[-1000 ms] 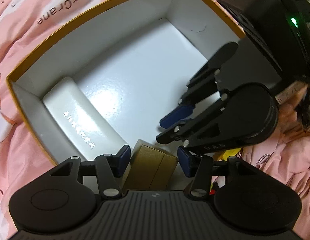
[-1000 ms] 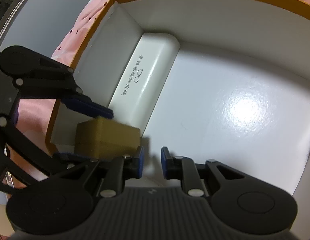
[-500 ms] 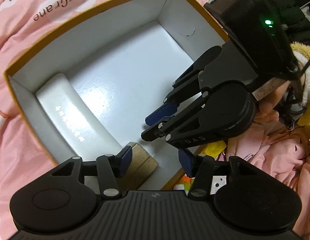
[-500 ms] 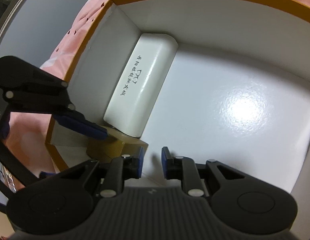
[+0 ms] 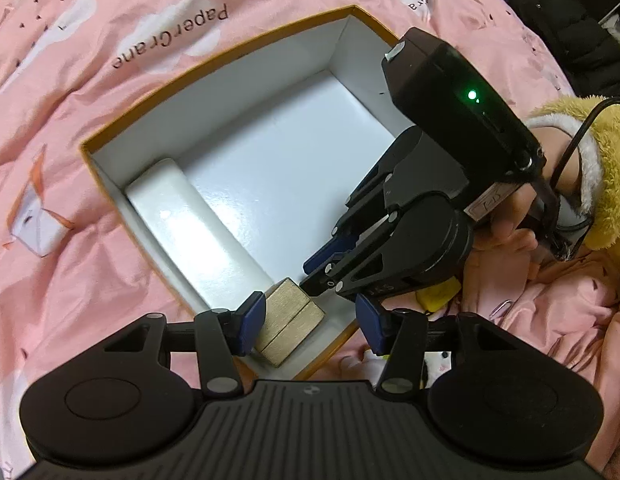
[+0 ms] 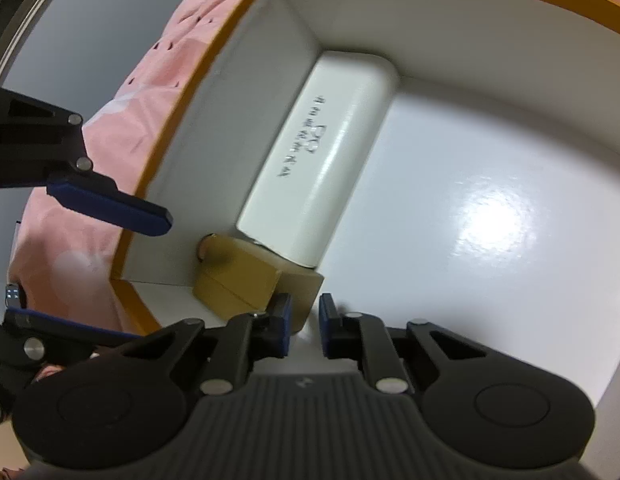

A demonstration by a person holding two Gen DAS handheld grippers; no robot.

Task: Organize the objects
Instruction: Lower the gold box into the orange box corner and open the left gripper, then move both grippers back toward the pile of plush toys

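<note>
Our left tool (image 5: pixel 310 318) hangs w/ jaws wide, holding nothing, just above the near corner of the orange-edged box (image 5: pixel 214 60). The small tan box (image 5: pixel 290 326) sits inside that corner, on the box floor, touching the end of the white case (image 5: pixel 198 232) that lies along the left wall. We judge the tight packing is deliberate: long item against the wall, small one tucked at its end, so the rest of the floor is free for more.

Our right tool (image 6: pixel 304 326) is low inside the box, jaws narrow w/ only a small gap and nothing between them, tips right by the tan box (image 6: pixel 246 284). Prob. there to nudge or square it up, but we can't tell if it's touching.

The box rests on a bed w/ a pink printed duvet (image 5: pixel 70 92), "Paper Crane" text on it. The soft surface means the box could tip if pressed. Dark clothing lies at the far right; there's a grey wall beyond.
</note>
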